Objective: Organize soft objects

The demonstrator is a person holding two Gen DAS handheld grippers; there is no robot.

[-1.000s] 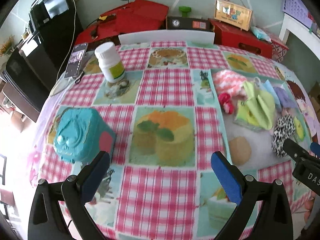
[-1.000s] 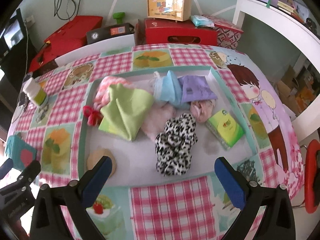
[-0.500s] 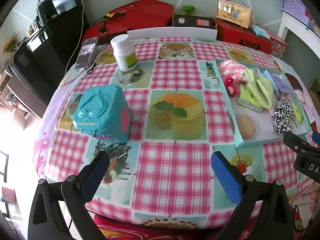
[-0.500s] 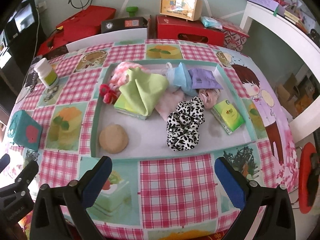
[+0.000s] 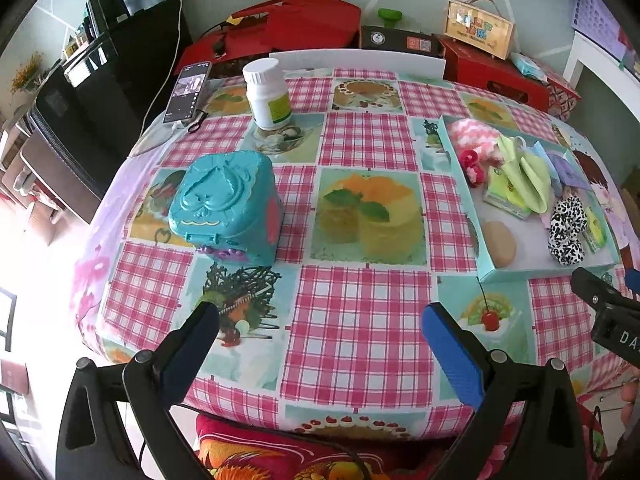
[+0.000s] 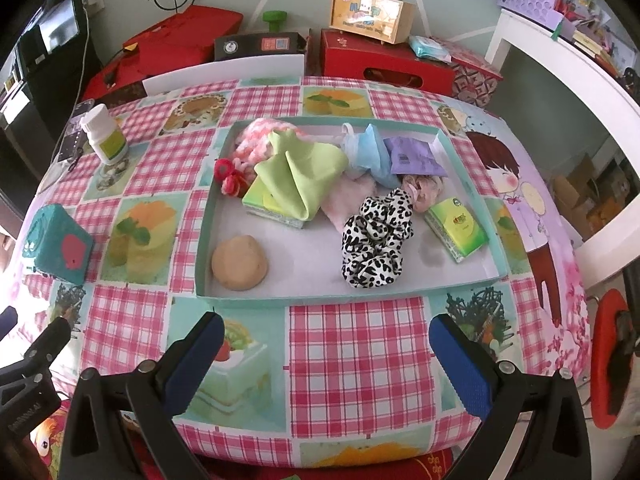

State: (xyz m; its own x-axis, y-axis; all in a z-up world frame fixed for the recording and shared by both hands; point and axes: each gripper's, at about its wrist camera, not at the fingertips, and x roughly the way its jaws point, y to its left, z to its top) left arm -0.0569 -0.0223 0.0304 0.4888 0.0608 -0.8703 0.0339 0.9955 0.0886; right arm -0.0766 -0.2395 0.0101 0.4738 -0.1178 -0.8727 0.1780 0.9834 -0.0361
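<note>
Soft objects (image 6: 304,172) are seen gathered in the teal tray (image 6: 202,236) at centre frame on the tabletop (image 6: 356,344), suggesting sorting is largely done, while both hand-held grippers, left (image 5: 320,334) and right (image 6: 326,344), are held wide open and empty.

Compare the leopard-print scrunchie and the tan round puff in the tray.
The leopard-print scrunchie is black-and-white spotted, while the tan puff is one plain colour. The scrunchie is ruffled and bunched; the puff is a smooth dome. The scrunchie lies mid-tray, the puff in the near-left corner. Both rest loose on the tray floor, ungripped.
</note>
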